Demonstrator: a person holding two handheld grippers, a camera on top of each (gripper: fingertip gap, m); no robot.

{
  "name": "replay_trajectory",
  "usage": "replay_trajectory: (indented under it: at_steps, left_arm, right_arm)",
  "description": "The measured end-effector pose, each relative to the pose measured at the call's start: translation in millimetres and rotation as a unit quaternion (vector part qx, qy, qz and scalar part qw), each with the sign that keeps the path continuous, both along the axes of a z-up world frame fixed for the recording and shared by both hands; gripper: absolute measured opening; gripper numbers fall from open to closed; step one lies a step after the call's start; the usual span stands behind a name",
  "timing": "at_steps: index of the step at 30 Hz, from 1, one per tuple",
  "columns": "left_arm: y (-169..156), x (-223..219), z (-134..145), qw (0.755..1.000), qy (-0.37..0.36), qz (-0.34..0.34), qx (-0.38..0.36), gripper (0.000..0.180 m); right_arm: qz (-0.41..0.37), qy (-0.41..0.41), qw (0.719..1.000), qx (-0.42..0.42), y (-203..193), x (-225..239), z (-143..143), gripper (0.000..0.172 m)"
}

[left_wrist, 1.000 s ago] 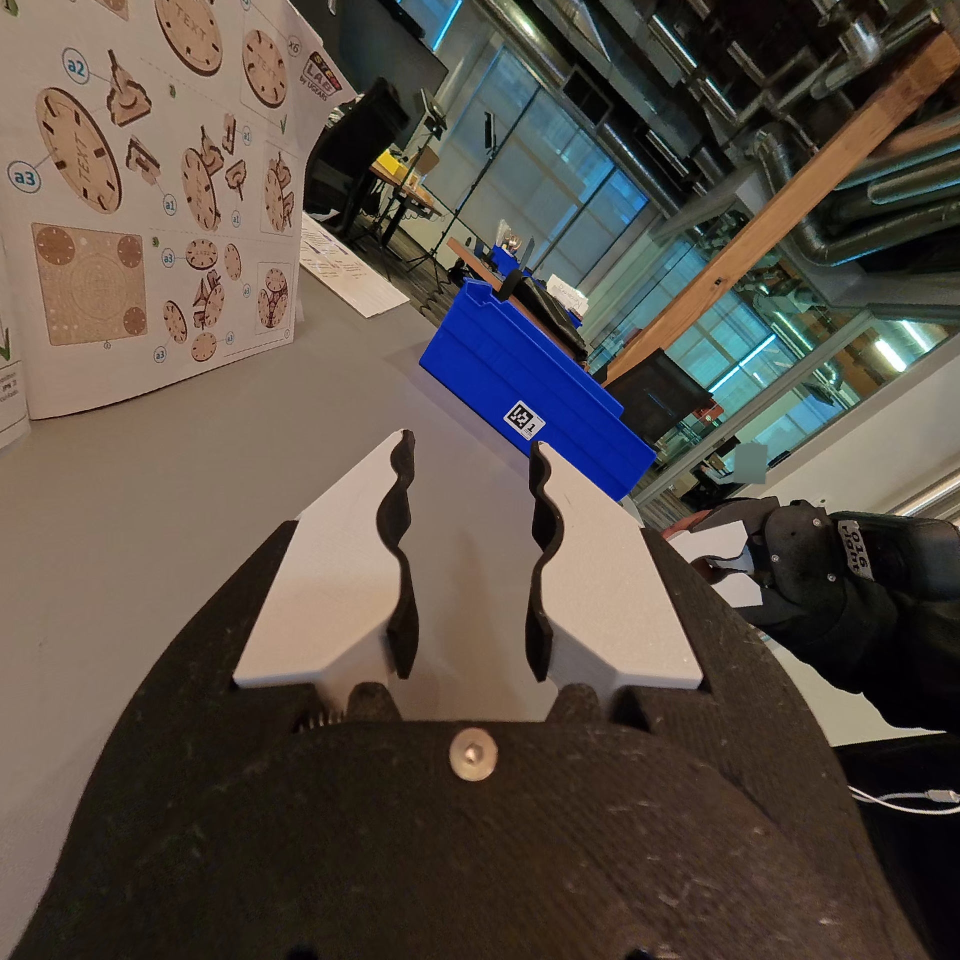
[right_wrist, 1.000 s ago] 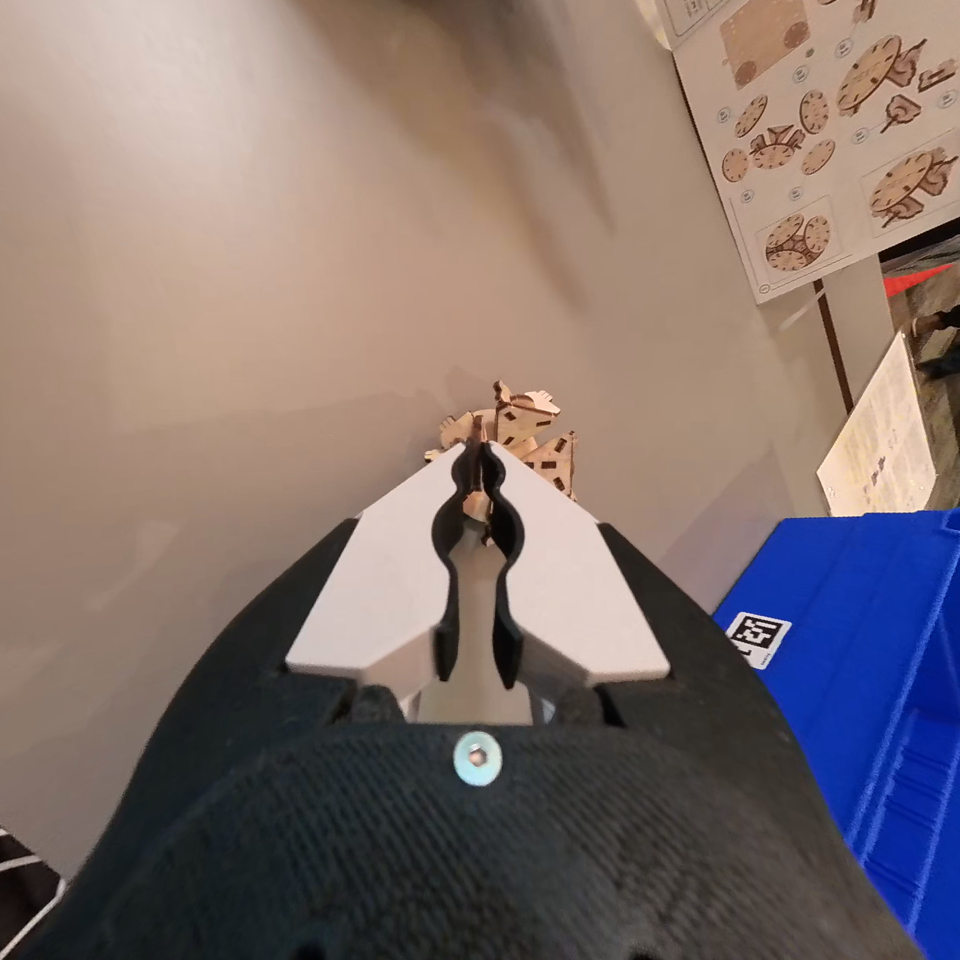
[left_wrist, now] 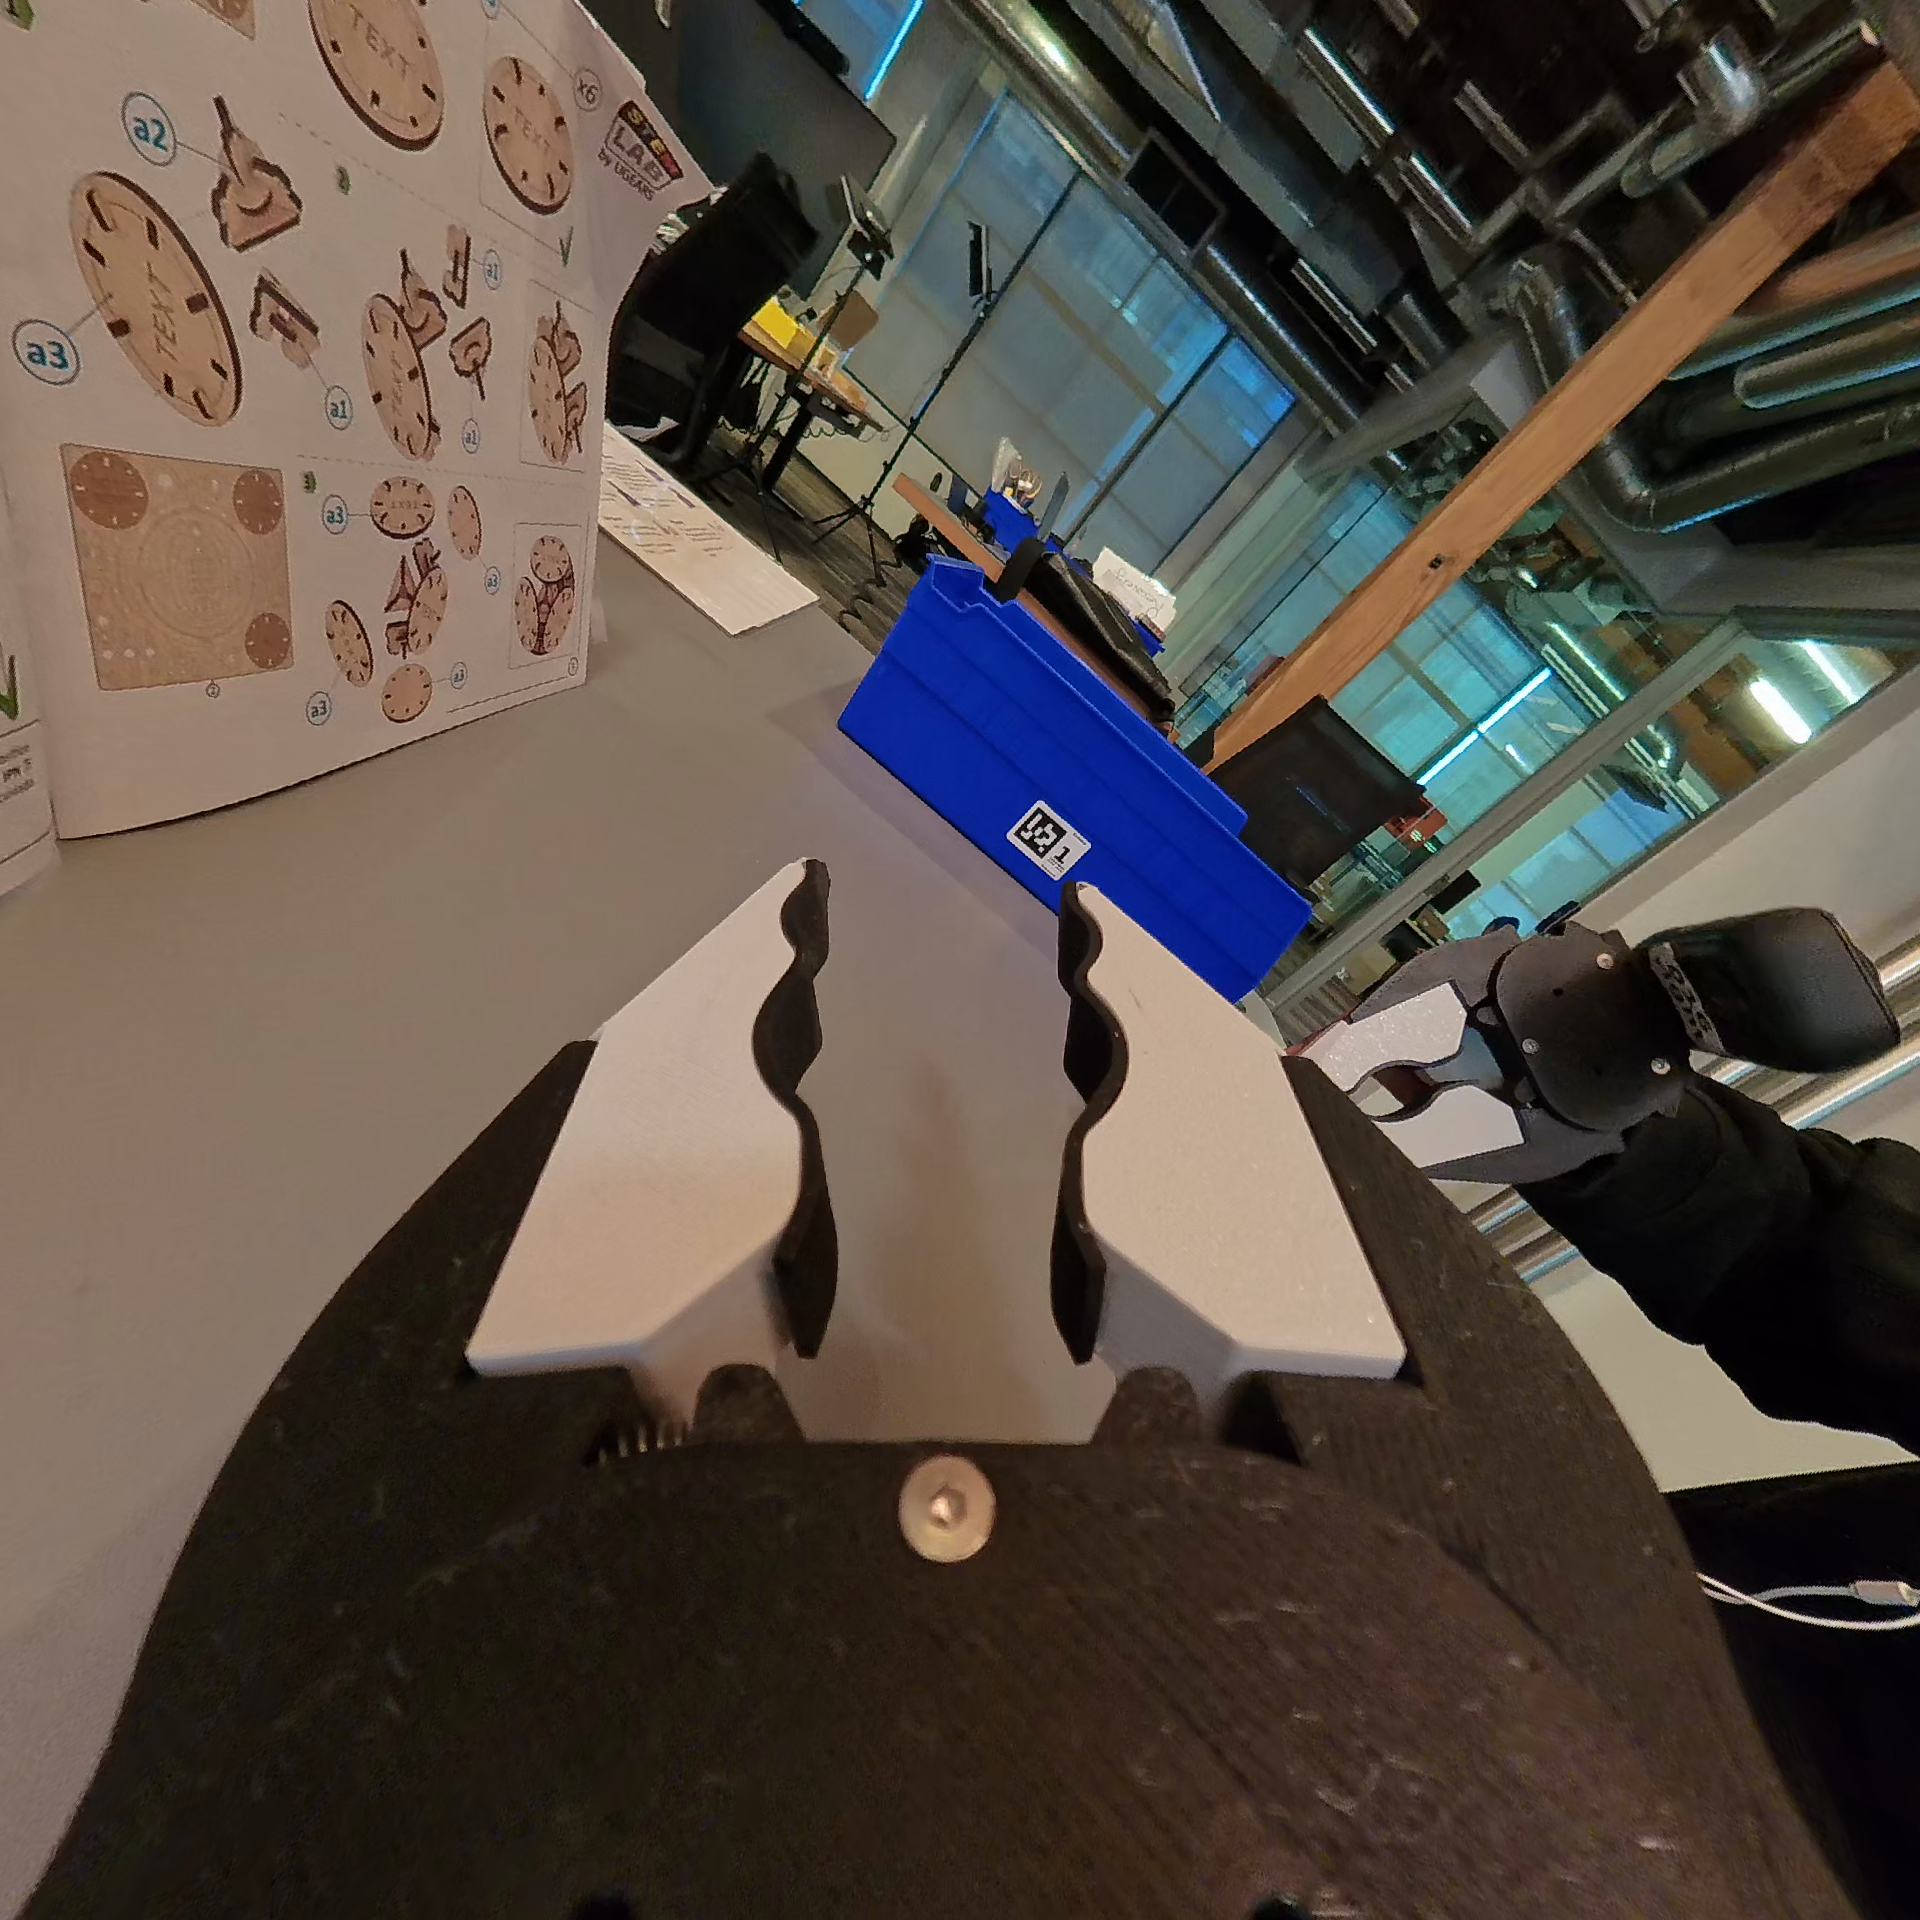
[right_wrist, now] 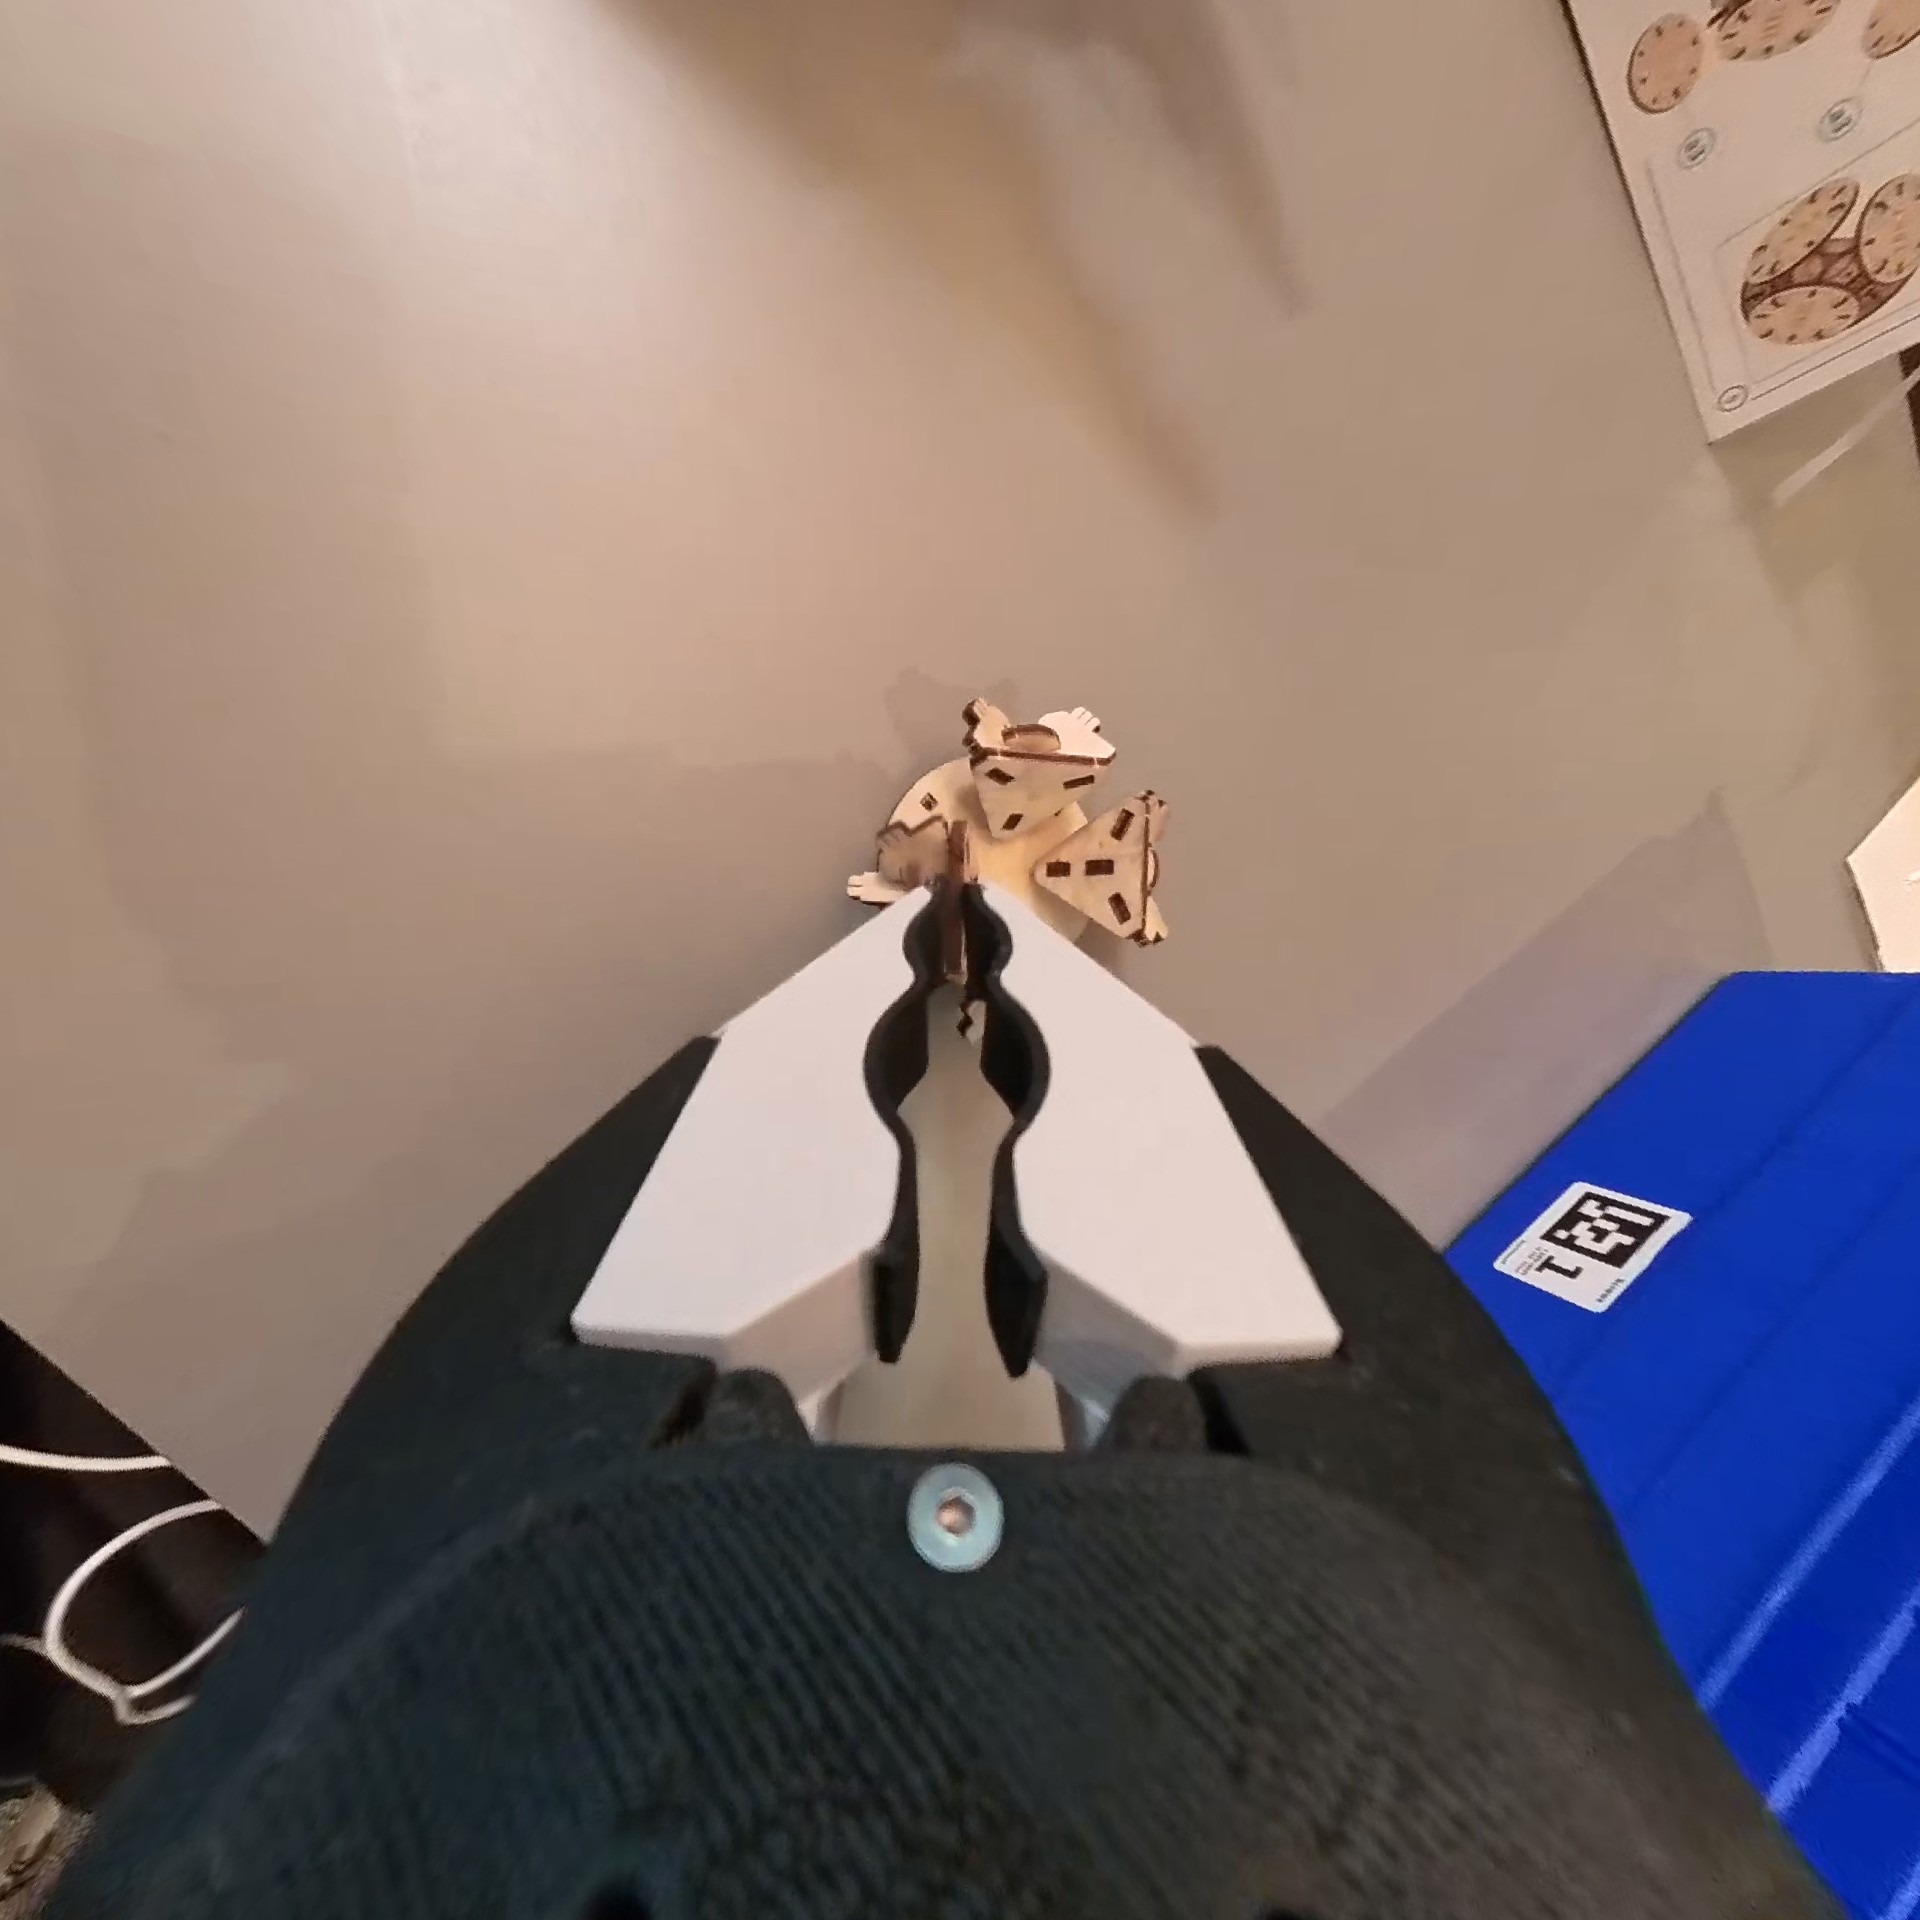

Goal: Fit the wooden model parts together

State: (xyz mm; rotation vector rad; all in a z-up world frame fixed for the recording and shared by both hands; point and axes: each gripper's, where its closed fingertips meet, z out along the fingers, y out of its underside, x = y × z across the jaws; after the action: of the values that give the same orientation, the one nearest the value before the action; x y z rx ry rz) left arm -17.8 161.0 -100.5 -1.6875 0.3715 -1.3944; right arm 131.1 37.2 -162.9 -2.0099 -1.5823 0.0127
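Fingertips of the right gripper (right_wrist: 954, 904) pinch a thin plywood tab of the wooden assembly (right_wrist: 1023, 821), pads tight on either face, the piece held just over the grey table (right_wrist: 520, 520). Blue bin (right_wrist: 1714, 1299) sits close at the right. Left gripper (left_wrist: 940, 878) hangs wide apart, bare, facing that bin (left_wrist: 1060, 790), instruction sheet (left_wrist: 291, 395) beyond.

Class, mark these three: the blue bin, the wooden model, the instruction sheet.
blue bin (left_wrist: 997, 727), left wrist view, side wall.
wooden model (right_wrist: 1023, 795), right wrist view, upper triangular plate.
instruction sheet (left_wrist: 312, 436), left wrist view, printed face.
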Motion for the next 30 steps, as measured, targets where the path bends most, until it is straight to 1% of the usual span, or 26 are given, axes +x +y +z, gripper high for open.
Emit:
replay_trajectory:
  at_steps: [9, 15, 30]
  left_arm:
    - [0.2, -0.1, -0.2, 1.0, 0.0, 0.0, 0.0, 0.042]
    - [0.2, 0.1, -0.6, 1.0, 0.001, 0.0, -0.001, 0.042]
    - [0.1, -0.4, -0.7, 1.0, 0.001, 0.0, -0.001, 0.042]
  right_arm:
    - [0.038, -0.072, 0.992, 0.092, 0.0, -6.2, 5.3, 0.0]
    - [0.05, -0.108, 0.983, 0.142, -5.2, -6.3, 2.4, 0.001]
    - [0.037, -0.12, 0.983, 0.137, -3.4, -7.1, -1.1, 0.0]
